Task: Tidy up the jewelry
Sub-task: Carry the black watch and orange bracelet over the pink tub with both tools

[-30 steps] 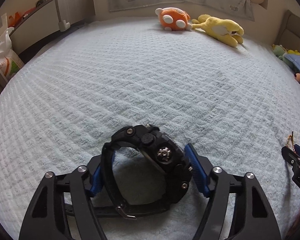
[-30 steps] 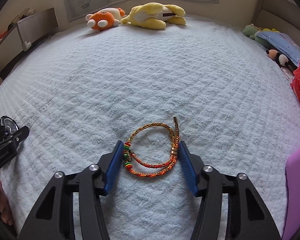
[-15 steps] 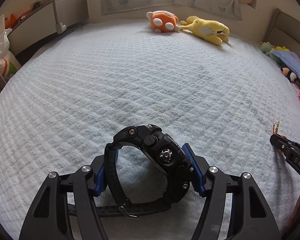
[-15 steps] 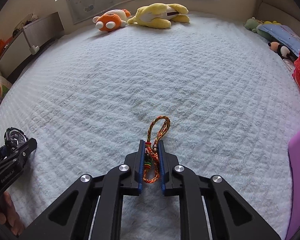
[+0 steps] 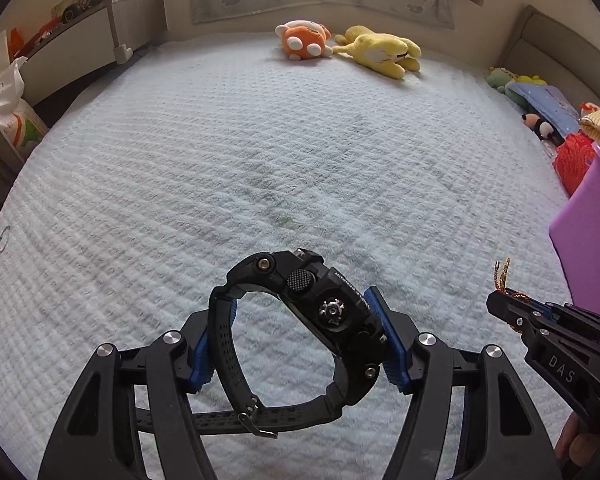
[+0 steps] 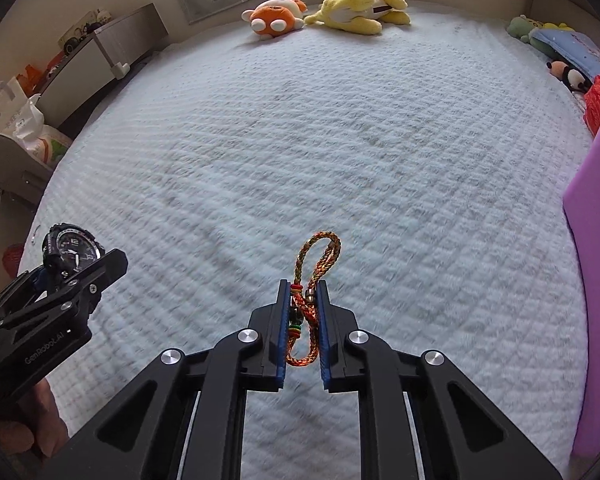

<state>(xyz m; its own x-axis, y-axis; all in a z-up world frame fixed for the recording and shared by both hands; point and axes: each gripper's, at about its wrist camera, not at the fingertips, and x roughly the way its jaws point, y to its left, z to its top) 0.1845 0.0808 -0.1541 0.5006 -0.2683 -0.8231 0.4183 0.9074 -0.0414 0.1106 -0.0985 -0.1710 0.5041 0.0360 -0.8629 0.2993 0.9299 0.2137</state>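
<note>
The left gripper [image 5: 296, 340] clamped a black wristwatch [image 5: 300, 336] across its case and strap; the right gripper [image 6: 303, 322] was pinched nearly shut on a braided cord bracelet [image 6: 310, 292], both above the bed. The thin bracelet could slip loose, since only its middle was squeezed. A pale waffle-textured blanket [image 6: 340, 140] covered the bed, with plush toys [image 6: 324, 12] at the far edge and a purple box [image 6: 596, 240] at the right.

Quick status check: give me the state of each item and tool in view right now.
Left tool: shut on the watch.
Black watch: strap buckled in a loop, held off the bed.
Right tool: shut on the bracelet.
Braided bracelet: pinched flat, loop sticking out past the tips.
Purple box: upright at the right edge.
Plush toys: lying at the far end of the bed.
</note>
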